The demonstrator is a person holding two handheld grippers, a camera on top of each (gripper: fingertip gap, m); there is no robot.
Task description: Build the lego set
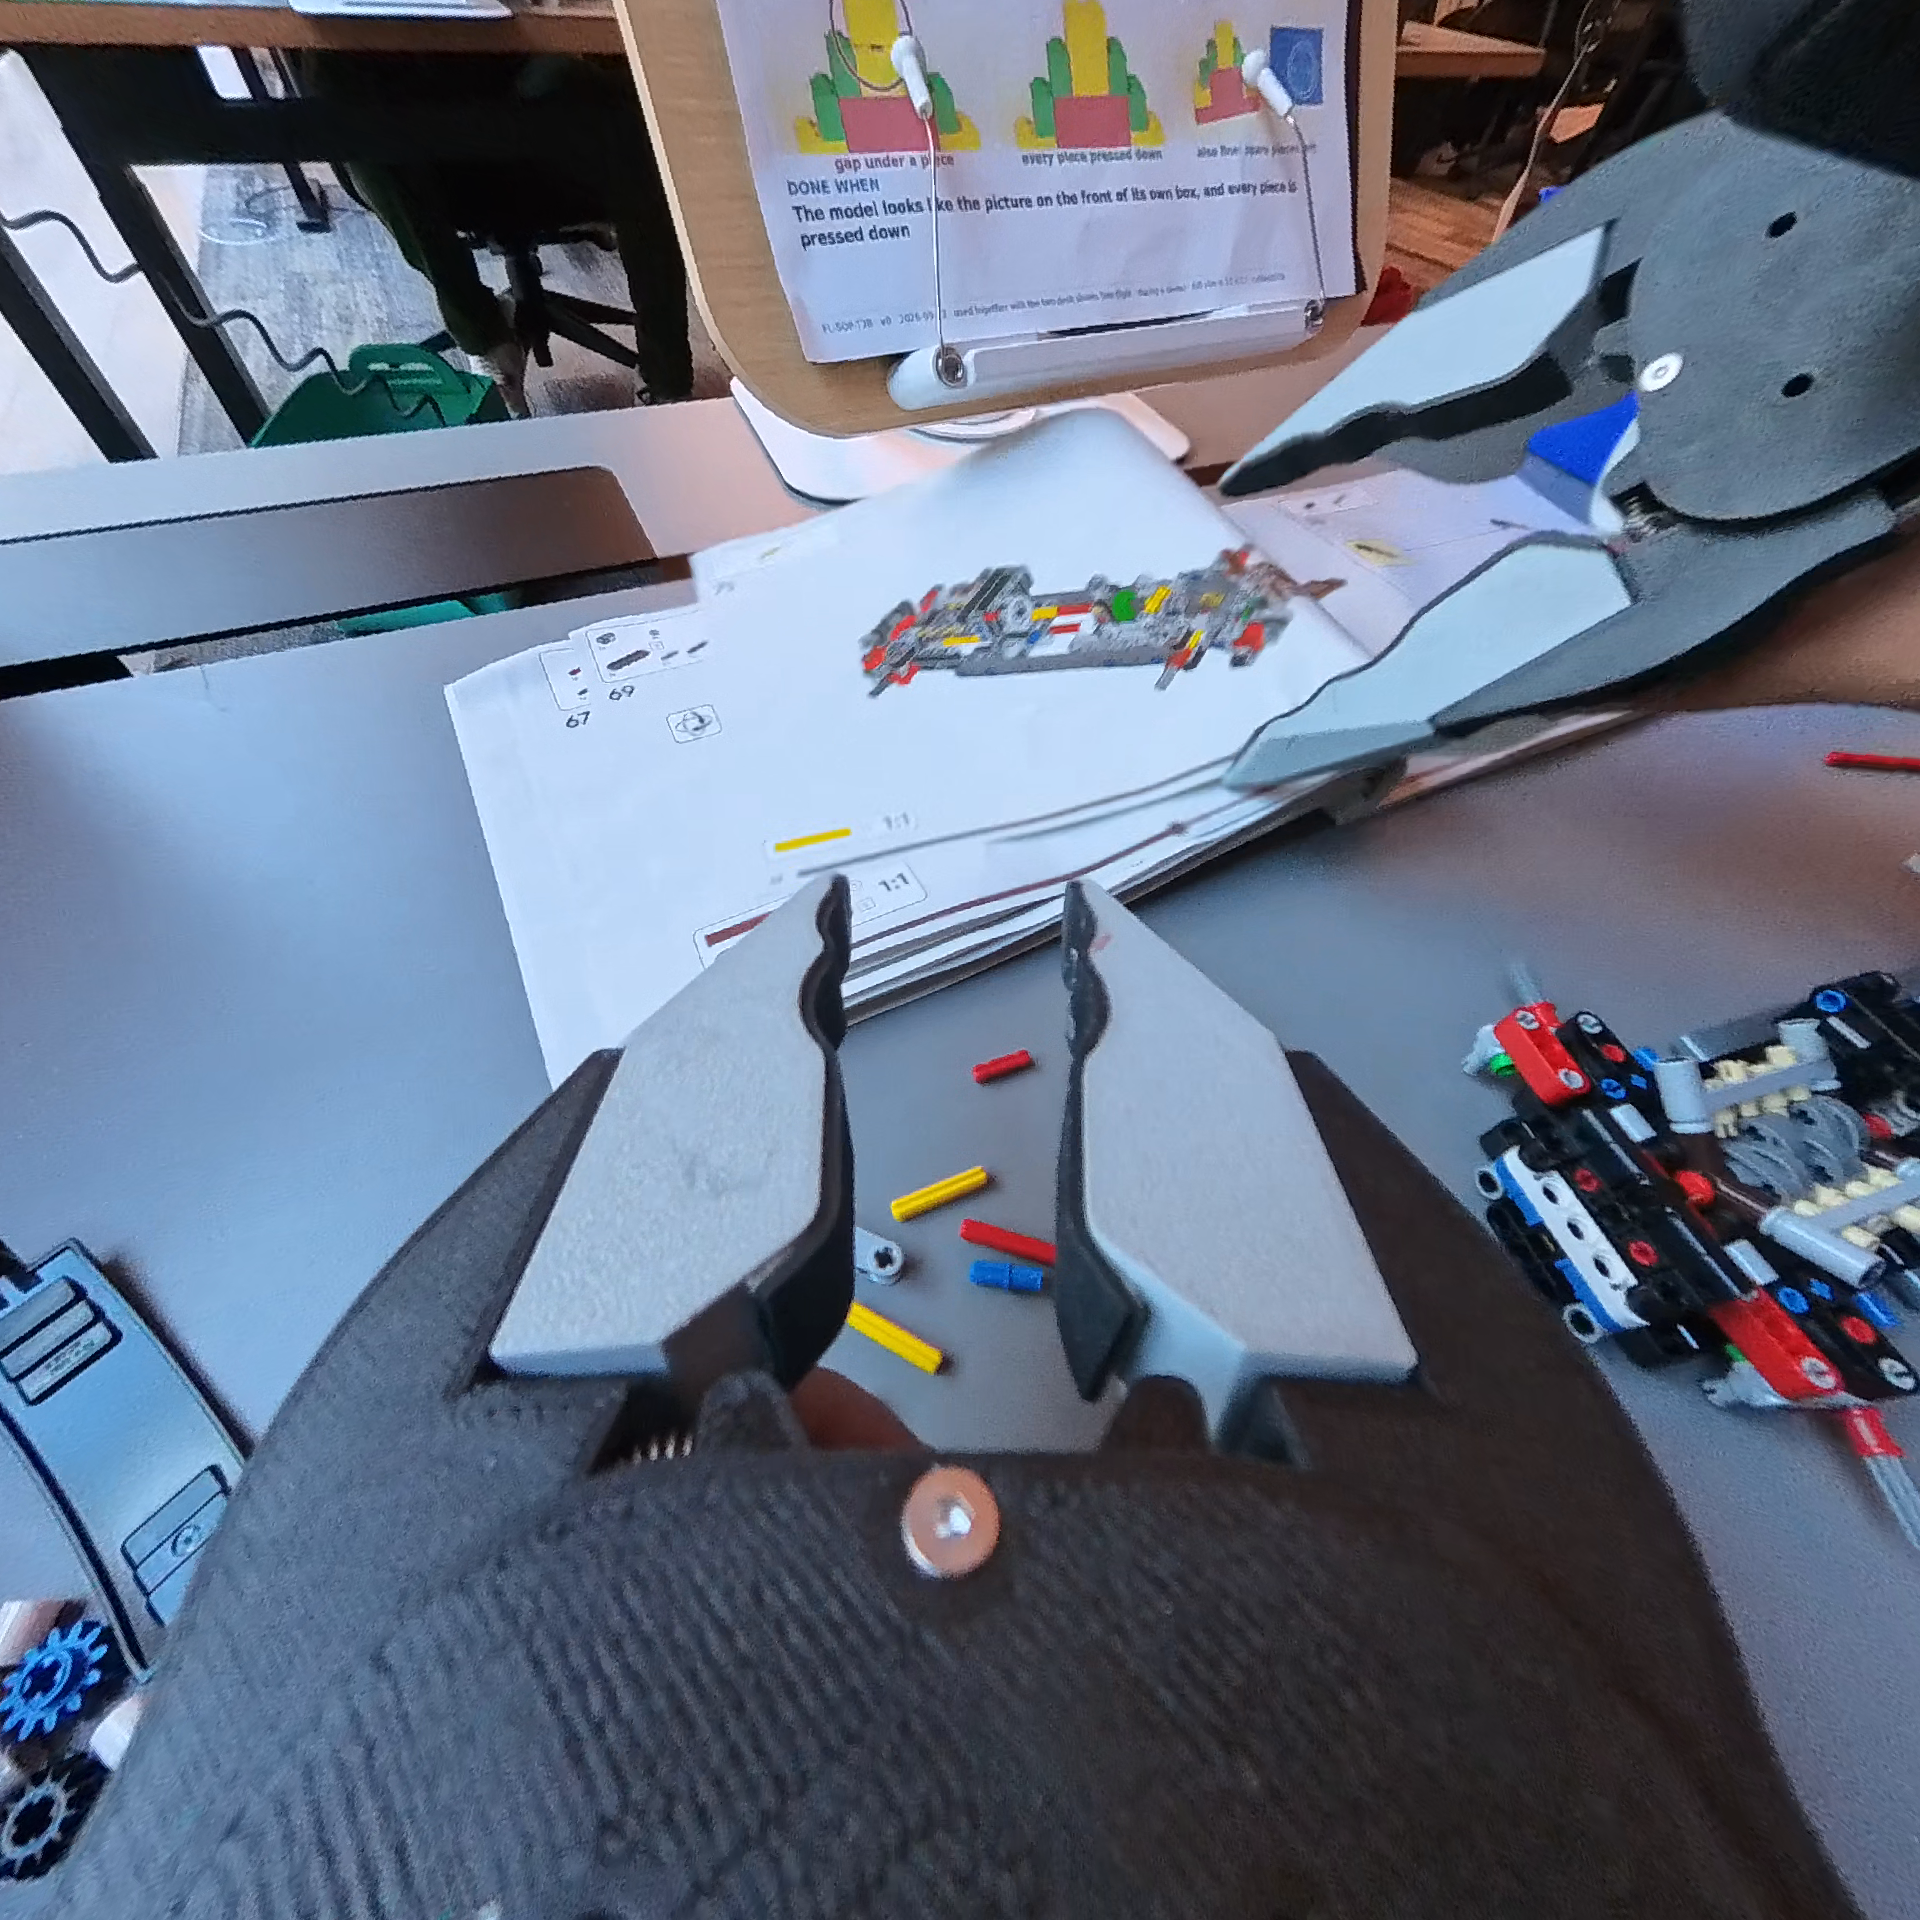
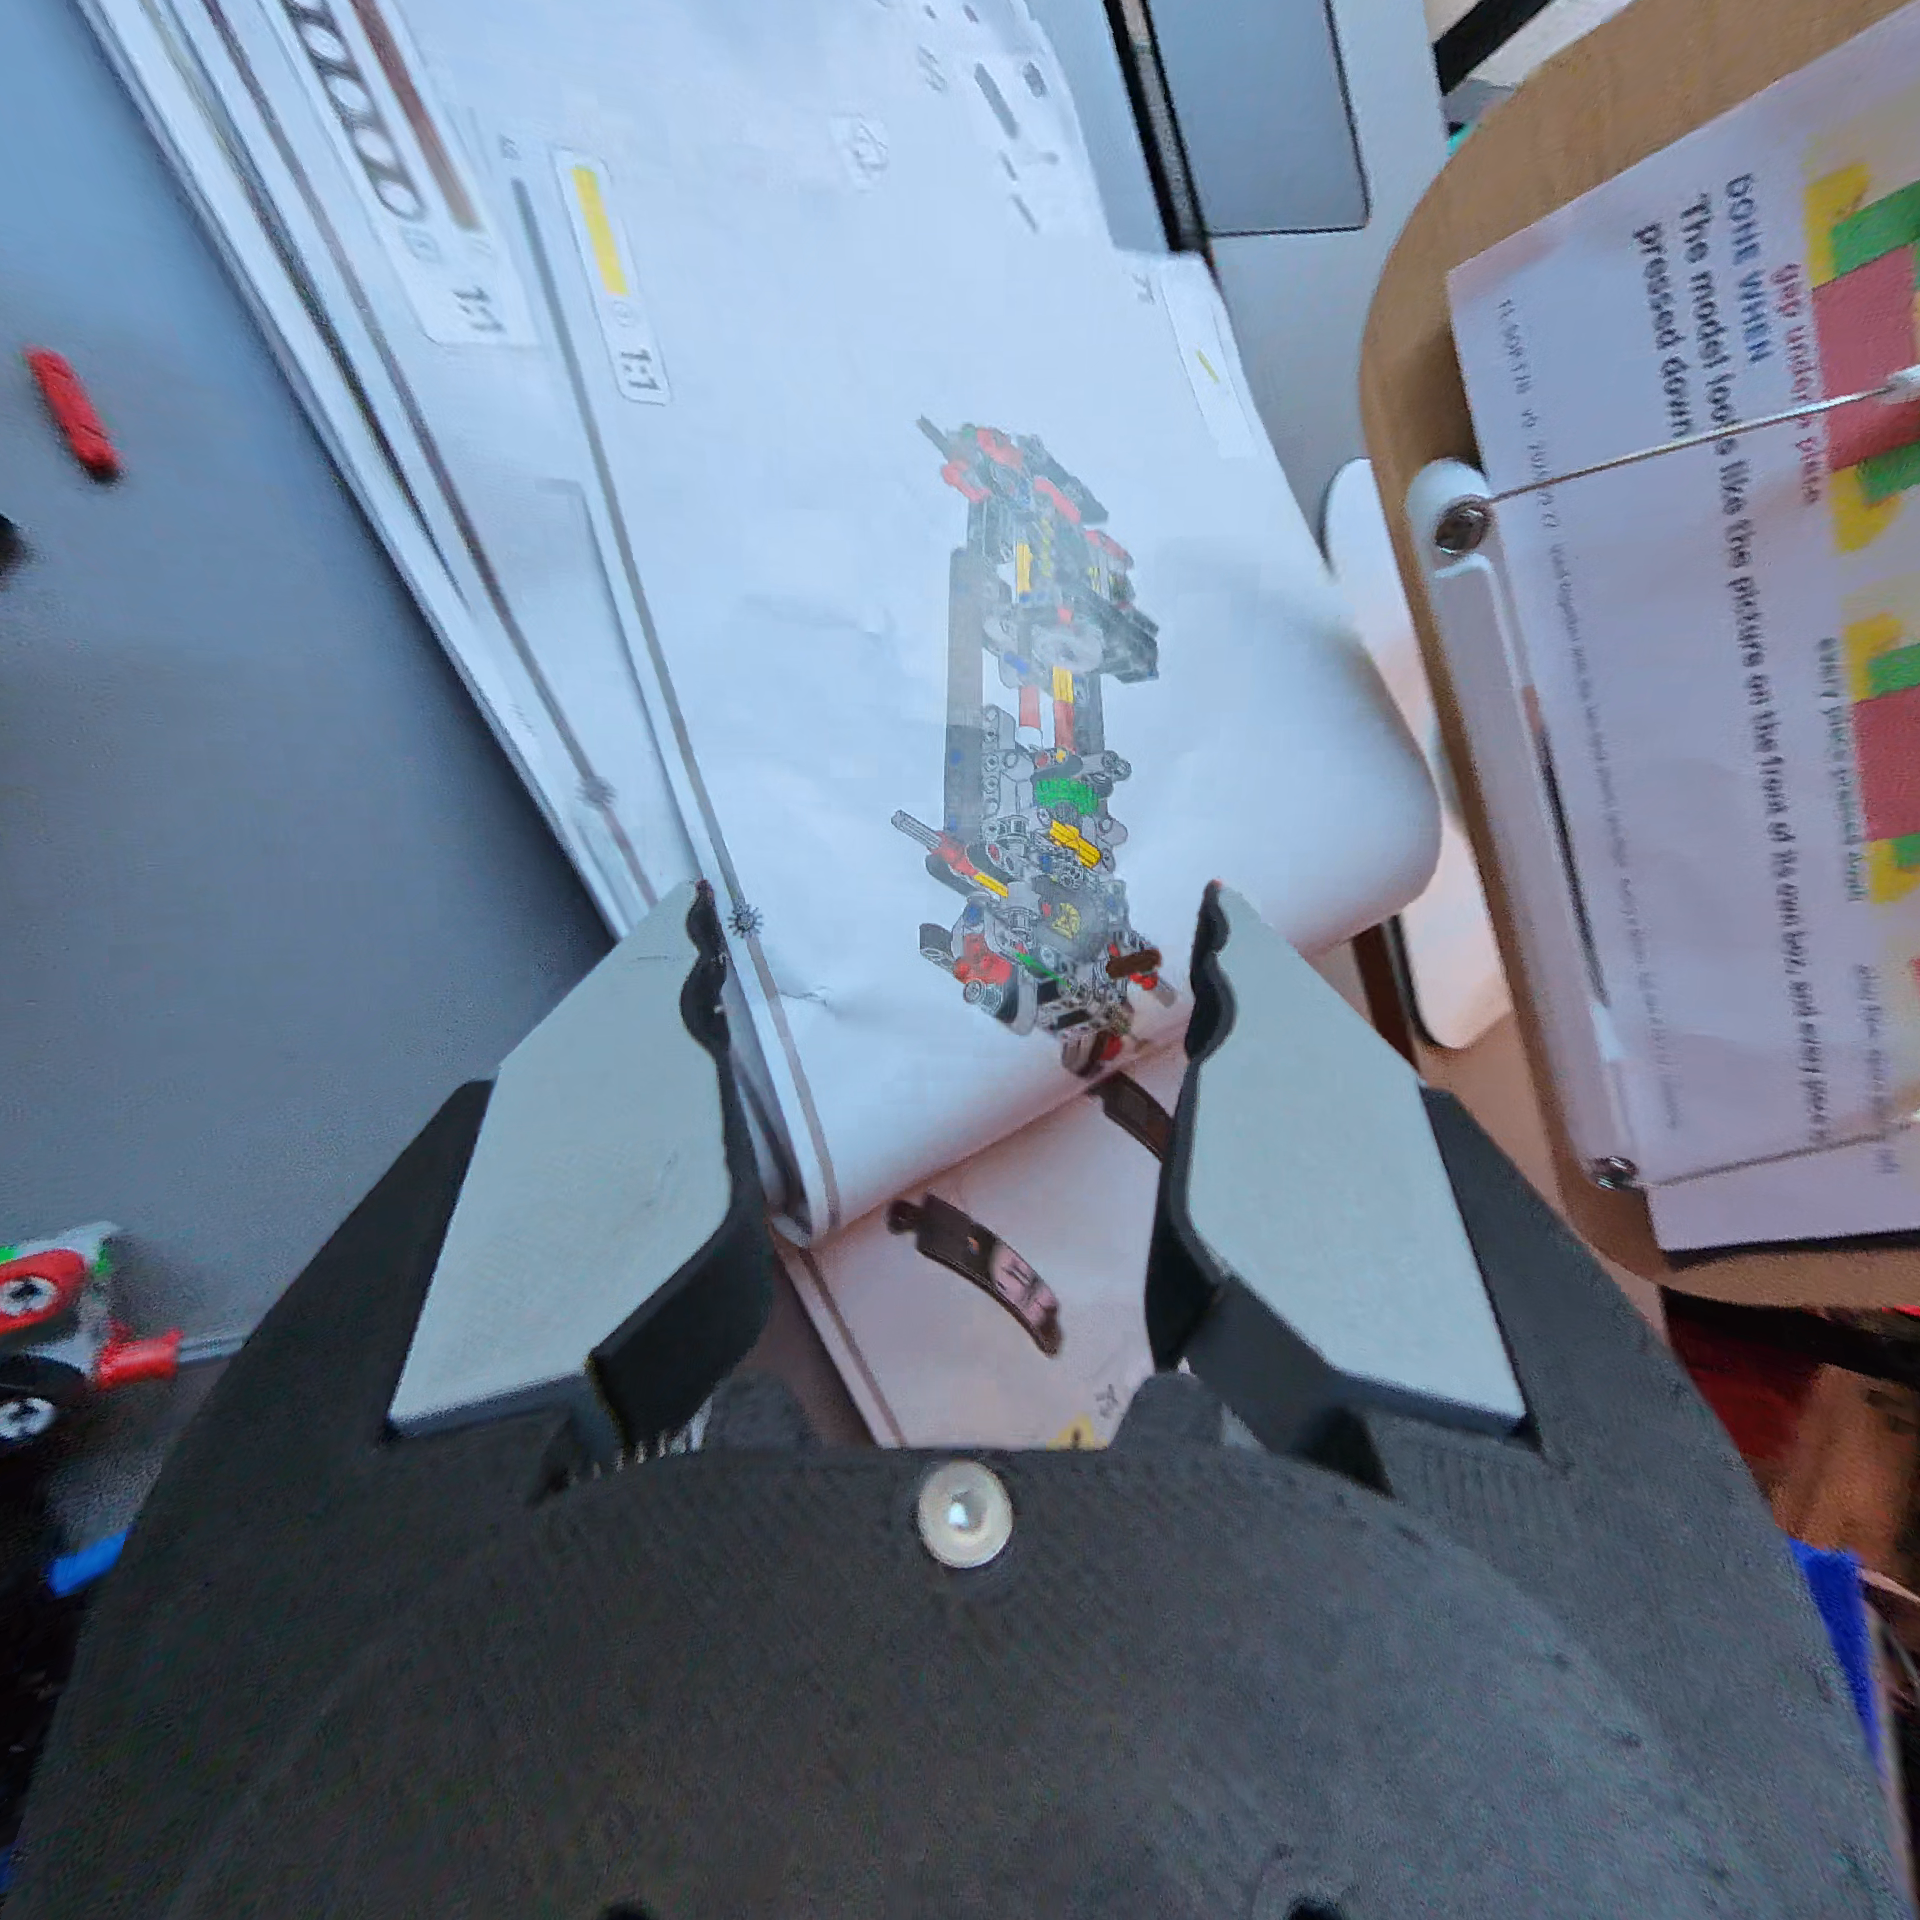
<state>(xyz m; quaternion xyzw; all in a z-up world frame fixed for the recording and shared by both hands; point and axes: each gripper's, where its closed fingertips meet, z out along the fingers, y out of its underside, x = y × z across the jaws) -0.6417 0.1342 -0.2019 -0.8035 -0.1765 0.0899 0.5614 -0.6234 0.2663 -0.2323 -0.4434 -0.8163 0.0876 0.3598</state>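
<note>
The left claw point(image 1: 956, 904) hangs open and bare over the desk point(image 1: 260, 935), its tips at the open booklet's point(image 1: 727, 779) near edge. Below it lie two yellow and three red pins. At 3 o'clock sits the brick model point(image 1: 1704, 1174). The right claw point(image 2: 956, 914) gapes wide over the booklet's page; only its view shows the fold.

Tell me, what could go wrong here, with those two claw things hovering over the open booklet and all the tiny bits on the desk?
The right gripper is wide open around a curling page of the instruction booklet; it might crease or tear it. The left gripper, open and empty, hangs above loose pins such as the yellow axle and red pin; a low sweep could scatter them. The half-built brick model sits close by and could get bumped.
</note>
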